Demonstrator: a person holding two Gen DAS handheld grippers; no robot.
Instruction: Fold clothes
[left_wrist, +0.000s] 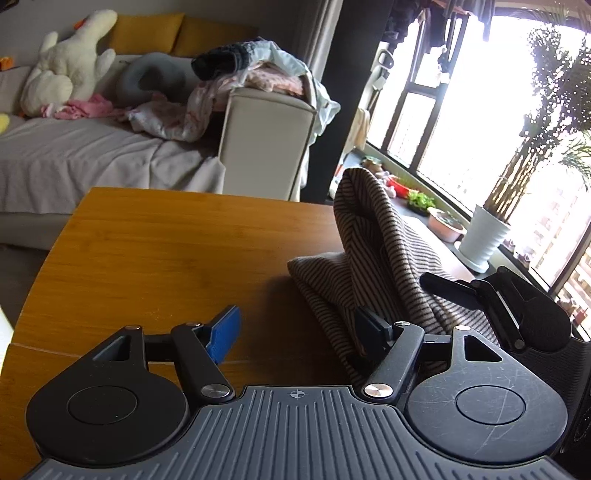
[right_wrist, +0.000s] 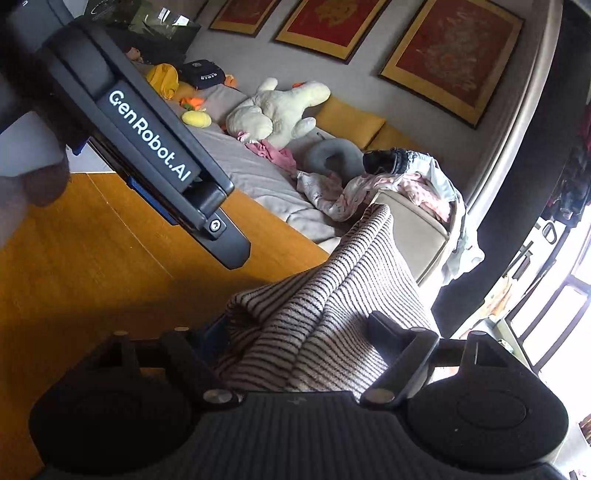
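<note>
A brown-and-black striped garment (left_wrist: 373, 258) lies bunched on the wooden table (left_wrist: 166, 258), one fold standing up in a peak. My left gripper (left_wrist: 299, 332) is open just left of it. Its blue pad (left_wrist: 225, 332) hangs over bare wood and its right finger (left_wrist: 373, 328) rests against the cloth's edge. In the right wrist view the striped garment (right_wrist: 317, 314) fills the gap of my right gripper (right_wrist: 301, 328), which is shut on the bundle. The right gripper (left_wrist: 472, 295) also shows at the garment's right side. The left gripper's body (right_wrist: 147, 140) crosses the upper left.
Behind the table (right_wrist: 92, 258) stands a grey sofa (left_wrist: 92, 155) with a white plush toy (left_wrist: 70, 70) and a heap of clothes (left_wrist: 258, 70) on its arm. A white plant pot (left_wrist: 484, 236) sits on the window ledge at right. A hand (right_wrist: 33, 177) holds the left gripper.
</note>
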